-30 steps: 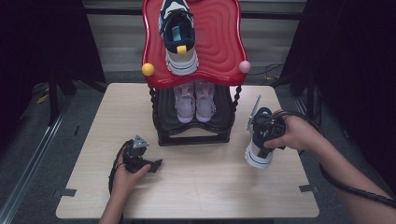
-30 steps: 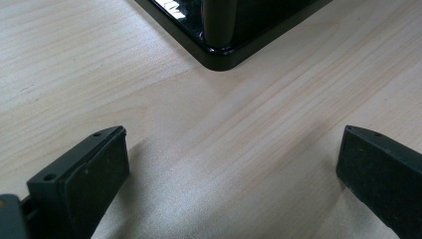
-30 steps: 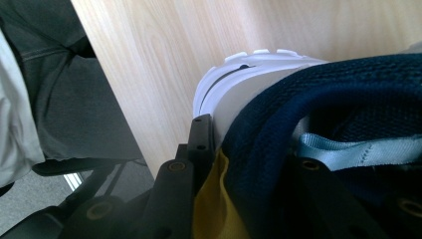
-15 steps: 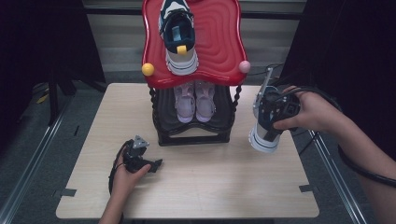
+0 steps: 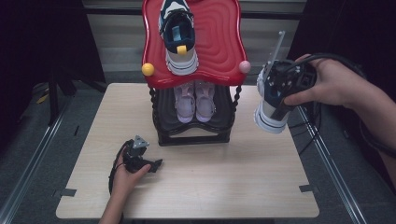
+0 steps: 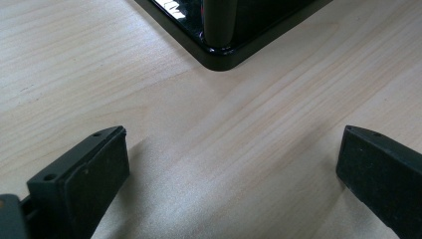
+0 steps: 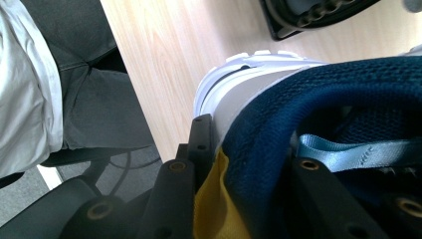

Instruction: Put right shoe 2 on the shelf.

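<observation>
Right gripper (image 5: 280,100) jaws clamp a knit navy sneaker's (image 5: 272,114) collar — left gripper (image 5: 140,158) jaws gape.

Left hand-held gripper (image 5: 150,164) low, jaws wide apart; right hand-held gripper (image 5: 275,100) raised, pointing down, jaws clamped.

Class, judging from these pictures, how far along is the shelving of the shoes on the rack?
Done: one navy shoe lies on the red top shelf; a pink pair sits on the lower shelf.
In hand: the right gripper is shut on the second navy shoe, held above the table.
Left: setting it on the rack. The left gripper rests open.
</observation>
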Demonstrator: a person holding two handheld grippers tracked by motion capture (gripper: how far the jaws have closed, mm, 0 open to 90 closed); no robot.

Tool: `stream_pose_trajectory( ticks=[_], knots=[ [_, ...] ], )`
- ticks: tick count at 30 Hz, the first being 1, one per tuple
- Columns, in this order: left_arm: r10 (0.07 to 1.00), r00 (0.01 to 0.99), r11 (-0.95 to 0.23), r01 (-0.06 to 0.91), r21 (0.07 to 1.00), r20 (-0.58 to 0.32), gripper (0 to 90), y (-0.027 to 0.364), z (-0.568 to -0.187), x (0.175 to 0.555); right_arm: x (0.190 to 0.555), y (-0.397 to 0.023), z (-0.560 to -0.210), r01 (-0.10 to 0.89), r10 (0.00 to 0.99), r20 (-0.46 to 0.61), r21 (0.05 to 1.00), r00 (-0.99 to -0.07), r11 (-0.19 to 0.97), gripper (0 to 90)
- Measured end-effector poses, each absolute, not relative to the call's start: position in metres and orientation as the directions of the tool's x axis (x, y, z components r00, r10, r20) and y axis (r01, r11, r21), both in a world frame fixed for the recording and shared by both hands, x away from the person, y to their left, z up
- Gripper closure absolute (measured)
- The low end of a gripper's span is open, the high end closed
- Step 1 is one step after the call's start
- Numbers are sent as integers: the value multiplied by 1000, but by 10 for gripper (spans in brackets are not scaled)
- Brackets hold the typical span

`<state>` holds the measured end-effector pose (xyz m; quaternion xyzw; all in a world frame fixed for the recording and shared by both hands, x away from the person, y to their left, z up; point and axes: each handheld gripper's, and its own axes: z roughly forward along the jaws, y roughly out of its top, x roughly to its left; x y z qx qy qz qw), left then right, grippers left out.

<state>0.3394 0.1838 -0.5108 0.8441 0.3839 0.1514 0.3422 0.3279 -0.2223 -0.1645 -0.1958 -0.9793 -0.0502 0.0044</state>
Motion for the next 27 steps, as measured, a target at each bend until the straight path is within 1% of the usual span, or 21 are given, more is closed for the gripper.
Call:
stream_pose_trajectory(
  ticks=[5,10,15,20,27],
  knots=[
    [752,659,-471,544,694,-6,0,184,-511,339,329,-214,-140,360,362,-3,88,-932,929,730],
    [752,659,-471,545,694,-7,0,184,-511,339,329,-203,-112,341,348,-48,109,-936,934,730],
    [752,659,-471,545,694,-6,0,184,-511,339,333,-191,-90,327,335,-91,90,-938,941,730],
    [752,659,-471,545,694,-7,0,184,-511,339,339,-176,-73,307,315,-140,74,-939,949,731],
    [752,659,-471,544,694,-6,0,184,-511,339,354,-149,-59,250,263,-211,84,-941,965,731]
  ],
)
